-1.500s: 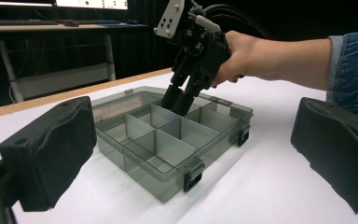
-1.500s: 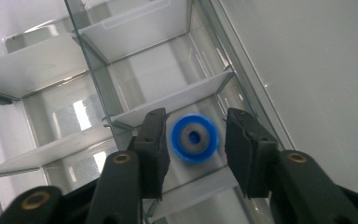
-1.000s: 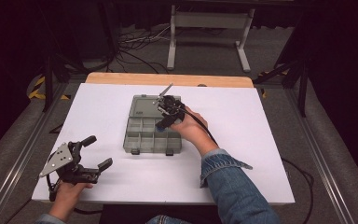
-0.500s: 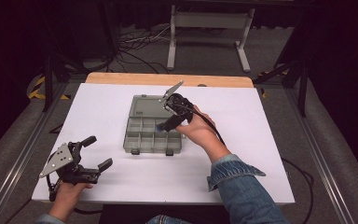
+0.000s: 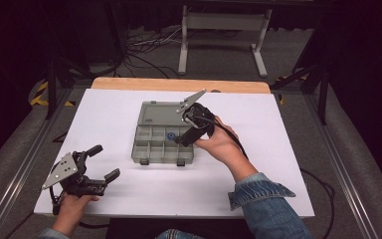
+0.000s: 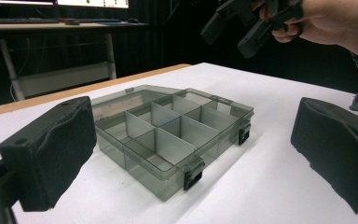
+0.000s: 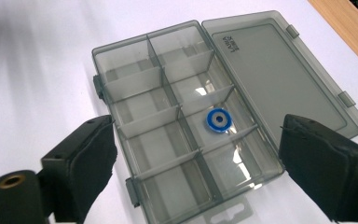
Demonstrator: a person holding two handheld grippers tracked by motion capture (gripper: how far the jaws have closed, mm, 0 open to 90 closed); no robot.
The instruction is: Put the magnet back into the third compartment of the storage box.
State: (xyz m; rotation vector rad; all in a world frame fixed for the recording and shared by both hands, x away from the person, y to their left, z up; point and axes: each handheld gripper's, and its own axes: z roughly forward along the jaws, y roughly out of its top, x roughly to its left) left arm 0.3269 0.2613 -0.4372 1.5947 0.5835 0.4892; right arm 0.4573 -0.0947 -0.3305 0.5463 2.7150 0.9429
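While the right gripper [image 5: 181, 140] hovers wide open over the grey organizer box [image 7: 177, 135], a blue ring [image 7: 219, 120] lies in a mid compartment — lift straight up, clear of dividers. Left gripper [image 5: 98, 162], also wide, rests w/ nothing held.

There is one grey box [image 5: 163, 137] on the table — just one. It has one lid [image 7: 279, 70], and the lid lies open and flat. Inside the box there are eight little rooms, in two rows of four. One blue ring [image 7: 219, 120] sits in one of those rooms — no other ring shows. Two black clips [image 6: 193, 178] are on the front of the box.
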